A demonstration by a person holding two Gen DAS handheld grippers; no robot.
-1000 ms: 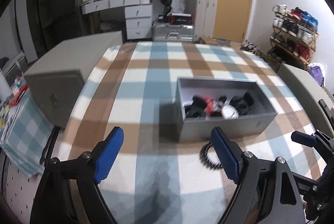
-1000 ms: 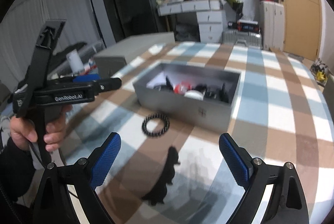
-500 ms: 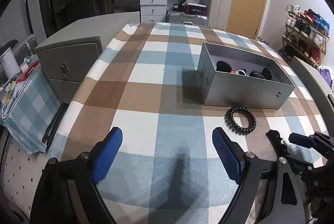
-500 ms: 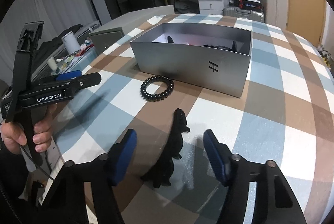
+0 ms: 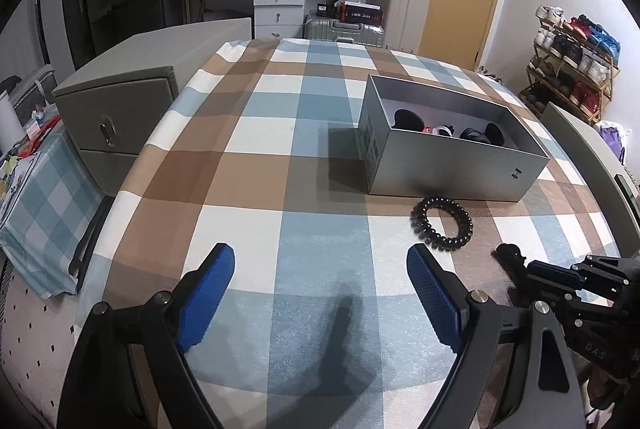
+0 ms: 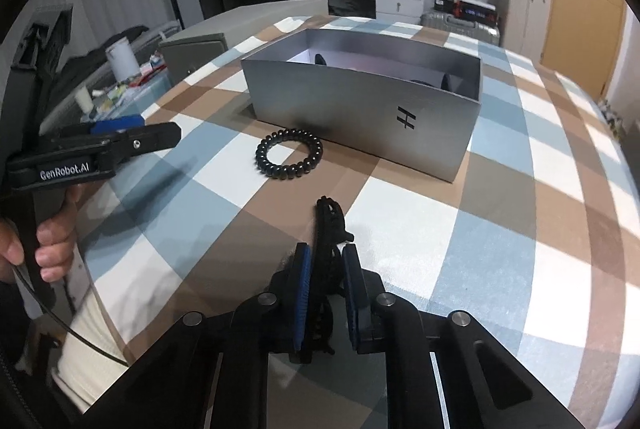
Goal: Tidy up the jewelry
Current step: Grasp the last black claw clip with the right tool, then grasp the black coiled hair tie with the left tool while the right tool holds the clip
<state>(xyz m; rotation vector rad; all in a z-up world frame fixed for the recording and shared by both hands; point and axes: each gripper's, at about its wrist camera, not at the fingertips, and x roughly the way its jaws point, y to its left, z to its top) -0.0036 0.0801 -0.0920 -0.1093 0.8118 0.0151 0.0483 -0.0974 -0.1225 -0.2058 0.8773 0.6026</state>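
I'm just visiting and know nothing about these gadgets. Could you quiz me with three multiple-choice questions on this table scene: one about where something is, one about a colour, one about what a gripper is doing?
1. Where does the black spiral coil hair tie lie?
A. Inside the box
B. On the checked tablecloth, just in front of the open silver cardboard box
C. Between the left gripper's fingers

2. What colour are the pads on the gripper fingers?
A. Red
B. Yellow
C. Blue

3. What is the right gripper doing?
A. Closed on a slim black hair clip
B. Open and holding nothing
C. Reaching inside the box

Answers:
1. B: the coil sits on the cloth outside the box's near wall.
2. C: both wrist views show blue ribbed pads.
3. A: its fingers press on the clip from both sides, while the left gripper is wide open with nothing between its fingers.
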